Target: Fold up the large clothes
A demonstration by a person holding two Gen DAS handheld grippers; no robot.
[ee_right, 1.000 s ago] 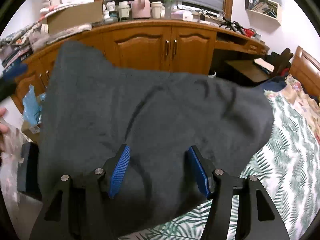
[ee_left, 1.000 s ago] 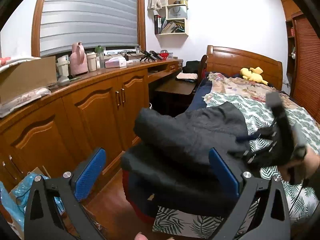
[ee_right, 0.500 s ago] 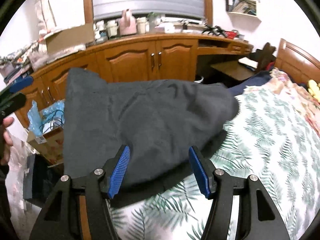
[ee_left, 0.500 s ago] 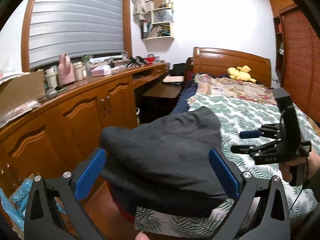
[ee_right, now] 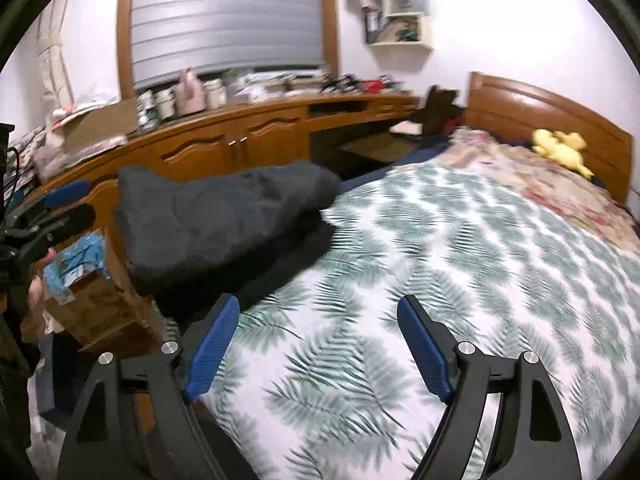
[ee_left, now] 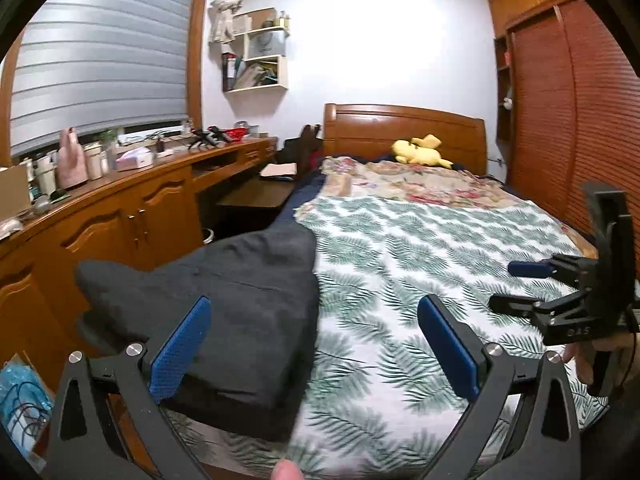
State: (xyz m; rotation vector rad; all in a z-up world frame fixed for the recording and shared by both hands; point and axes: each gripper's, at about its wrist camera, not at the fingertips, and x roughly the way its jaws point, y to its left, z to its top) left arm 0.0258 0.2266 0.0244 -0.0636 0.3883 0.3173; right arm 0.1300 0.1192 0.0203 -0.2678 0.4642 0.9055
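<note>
While it lies bunched in soft folds at the near left corner of the bed (ee_left: 420,264), the dark grey garment (ee_left: 224,292) hangs partly over the mattress edge toward the floor, its upper layer humped above a flatter dark layer that rests on the leaf-print bedspread (ee_right: 440,280). From the left wrist view the left gripper (ee_left: 316,352) hangs above the garment's near right edge with its blue pads spread wide and nothing between them; the left pad (ee_left: 180,354) shows in front of the dark cloth, though whether it touches the cloth cannot be told. To the far right in that view the right gripper (ee_left: 516,286) hovers above the bedspread, well apart from the garment, with a gap between its two fingers. The right wrist view shows that gripper's blue pads (ee_right: 426,354) likewise spread over bare leaf-print cover, the garment lying ahead and to the left. Farther up the bed a floral blanket (ee_left: 412,184) covers the far end, and a yellow plush toy (ee_left: 420,152) sits against the wooden headboard (ee_left: 400,128). Along the left wall runs a wooden cabinet (ee_right: 240,148) with cluttered jars and a pink jug (ee_left: 72,160) on top, below a shuttered window (ee_left: 100,60). On the floor beside the bed stands a cardboard box (ee_right: 96,300) with blue plastic in it.
</note>
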